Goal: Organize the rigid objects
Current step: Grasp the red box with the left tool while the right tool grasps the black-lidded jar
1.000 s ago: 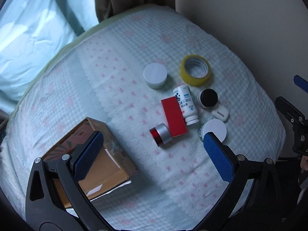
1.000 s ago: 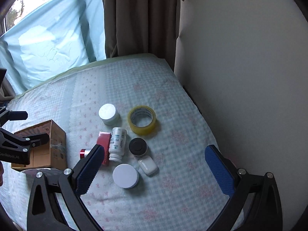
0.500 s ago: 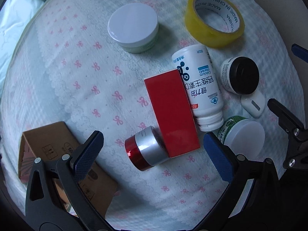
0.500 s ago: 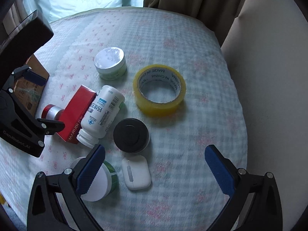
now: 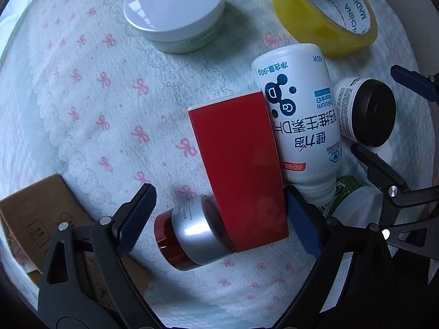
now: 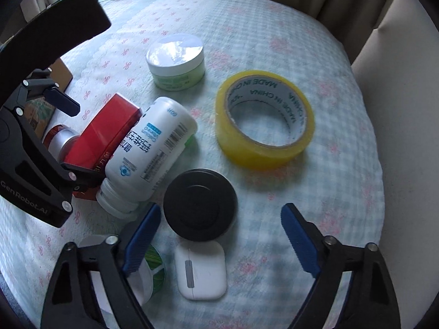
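Observation:
My left gripper [image 5: 219,216] is open, its fingers either side of a small red and silver jar [image 5: 189,235] and the near end of a red box [image 5: 238,164]. A white vitamin bottle [image 5: 301,126] lies on its side against the box. My right gripper [image 6: 219,235] is open just above a black-lidded jar [image 6: 200,211] and a white earbud case [image 6: 201,270]. The red box [image 6: 107,134] and the bottle [image 6: 148,150] also show in the right wrist view.
A yellow tape roll [image 6: 264,118], a white-lidded green jar [image 6: 175,60] and a green-labelled jar [image 6: 151,266] lie on the patterned cloth [image 6: 315,213]. A cardboard box [image 5: 35,213] sits at the left. A wall [image 6: 406,109] stands at the right.
Both grippers have come down much closer to the cluster of objects. The left one now straddles the red jar and box end; the right one hangs over the black-lidded jar.

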Available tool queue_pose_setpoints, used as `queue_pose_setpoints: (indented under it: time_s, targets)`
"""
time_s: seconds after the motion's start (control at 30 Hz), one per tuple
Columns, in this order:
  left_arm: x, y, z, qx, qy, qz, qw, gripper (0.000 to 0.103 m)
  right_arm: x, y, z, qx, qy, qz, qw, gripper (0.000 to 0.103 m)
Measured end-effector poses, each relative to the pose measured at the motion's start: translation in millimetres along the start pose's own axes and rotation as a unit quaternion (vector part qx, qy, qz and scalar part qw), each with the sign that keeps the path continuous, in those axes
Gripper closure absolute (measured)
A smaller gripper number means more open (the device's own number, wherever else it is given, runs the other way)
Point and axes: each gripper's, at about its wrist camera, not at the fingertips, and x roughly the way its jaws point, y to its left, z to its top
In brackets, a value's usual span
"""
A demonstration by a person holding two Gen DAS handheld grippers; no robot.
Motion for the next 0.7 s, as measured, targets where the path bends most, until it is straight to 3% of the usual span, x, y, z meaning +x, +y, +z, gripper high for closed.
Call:
queue_pose_setpoints:
  time_s: [0.13,0.37,0.43,0.63,0.7]
  targets:
    - [16.9,-3.8,11.7,-0.005,0.014,-0.018,0.9997,0.032,8.1,6.0,6.6,-0.015,0.004,0.007,1.0,0.028]
    - [31.1,-11.4,24.7,-0.005,0.023,-0.024,0.9994,0.046,17.6,1.2,13.4,-0.018,0.007,0.016,1.0,0.036]
    - [28.1,-14.9,29.4,-0.005,0.022,-0.034,0.9992,0.058,19.2,1.0,15.3,-0.021,0.012,0.037,0.999,0.047]
    - [16.9,-3.1,24.5,-0.021,0.015,-0.048,0.9985,0.059,21.1,0.8,17.1,-0.019,0.012,0.04,0.999,0.049]
    - [16.1,16.2,16.3,-0.028,0.01,-0.055,0.9981,0.06,21.1,1.2,17.8,-0.017,0.012,0.037,0.999,0.049]
